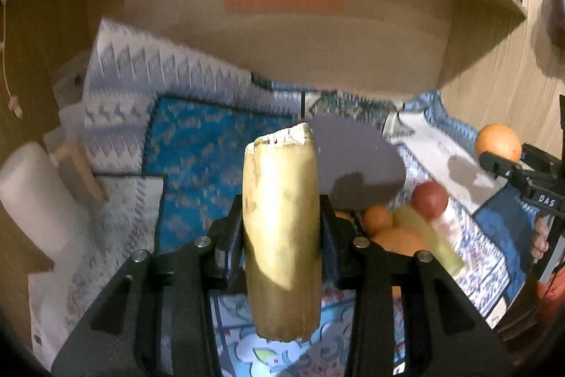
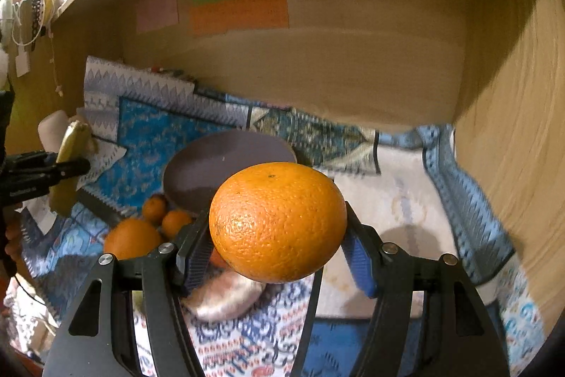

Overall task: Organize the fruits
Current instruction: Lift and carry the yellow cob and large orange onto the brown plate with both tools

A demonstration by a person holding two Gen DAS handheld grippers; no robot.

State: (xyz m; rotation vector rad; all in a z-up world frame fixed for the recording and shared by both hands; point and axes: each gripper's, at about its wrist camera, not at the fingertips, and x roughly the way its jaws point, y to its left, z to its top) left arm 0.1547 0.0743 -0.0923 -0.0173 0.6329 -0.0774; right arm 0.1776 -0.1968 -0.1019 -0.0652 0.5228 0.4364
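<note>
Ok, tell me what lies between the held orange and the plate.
Right wrist view: nothing lies between them. The orange in the right gripper overlaps the plate's near rim, so that stretch is partly hidden.

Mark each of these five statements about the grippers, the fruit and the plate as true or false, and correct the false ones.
1. The left gripper is shut on a banana. True.
2. The right gripper is open and holds nothing. False: it is shut on an orange.
3. The grey plate holds a pile of fruit. False: no fruit lies on its visible surface; the loose fruit sits on the cloth beside it.
4. A patterned blue cloth covers the surface. True.
5. A red fruit lies among the loose fruit. True.
</note>
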